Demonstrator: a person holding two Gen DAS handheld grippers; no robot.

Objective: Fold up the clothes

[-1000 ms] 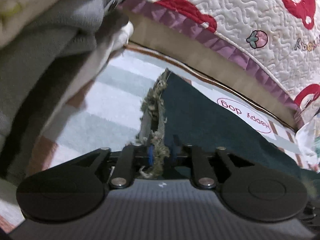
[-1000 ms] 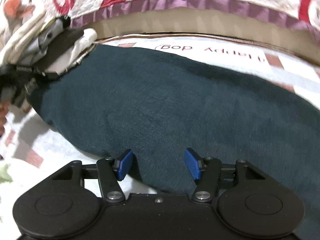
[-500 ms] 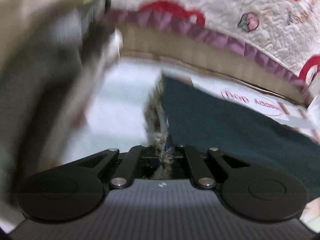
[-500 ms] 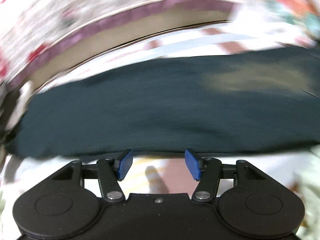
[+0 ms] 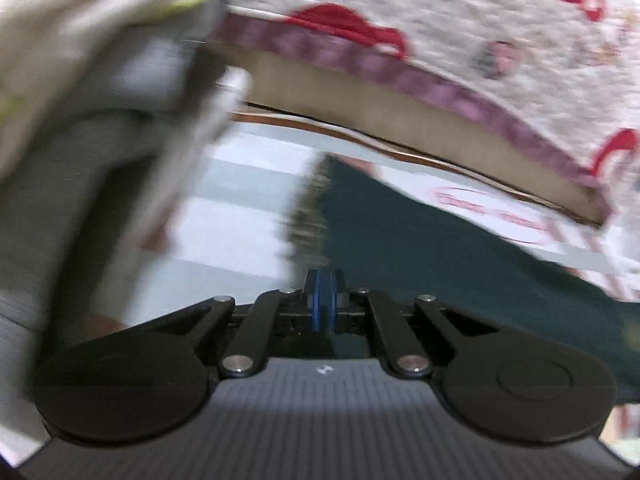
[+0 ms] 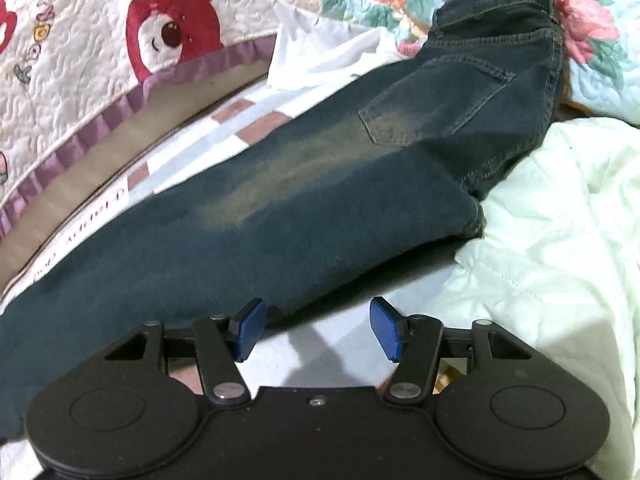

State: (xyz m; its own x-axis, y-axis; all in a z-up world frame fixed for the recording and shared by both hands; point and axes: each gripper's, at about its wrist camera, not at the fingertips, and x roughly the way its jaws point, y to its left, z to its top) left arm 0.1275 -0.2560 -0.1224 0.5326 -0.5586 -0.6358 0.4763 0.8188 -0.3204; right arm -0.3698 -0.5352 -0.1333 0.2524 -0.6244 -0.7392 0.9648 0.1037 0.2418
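In the right wrist view, the right gripper [image 6: 318, 330] stands wide open with nothing between its blue pads [image 6: 250, 328], over a bare strip of the checked sheet [image 6: 256, 120]. The left pad sits just at the near edge of the jeans [image 6: 280, 216]; the right pad is clear of cloth. The jeans lie flat and long across the sheet, legs running off to the left, waistband and back pocket at the far right. Close on the right a pale green quilt [image 6: 560, 260] crowds the jeans' hip, leaving only a narrow gap of sheet near the gripper. Beyond the jeans, a strip of sheet stays open up to a bear-print quilt [image 6: 100, 60] with a purple border, and a floral quilt [image 6: 592, 52] sits behind the waistband.

In the left wrist view, blurred by motion, the left gripper [image 5: 324, 304] has just been closing and its pads are nearly together; whether the frayed hem [image 5: 308, 212] of the jeans [image 5: 420, 248] is pinched I cannot tell. Left of the hem the sheet [image 5: 240, 200] lies open. A grey and cream bundle [image 5: 92, 120] looms at near left. The bear quilt [image 5: 460, 32] overhangs at the back.
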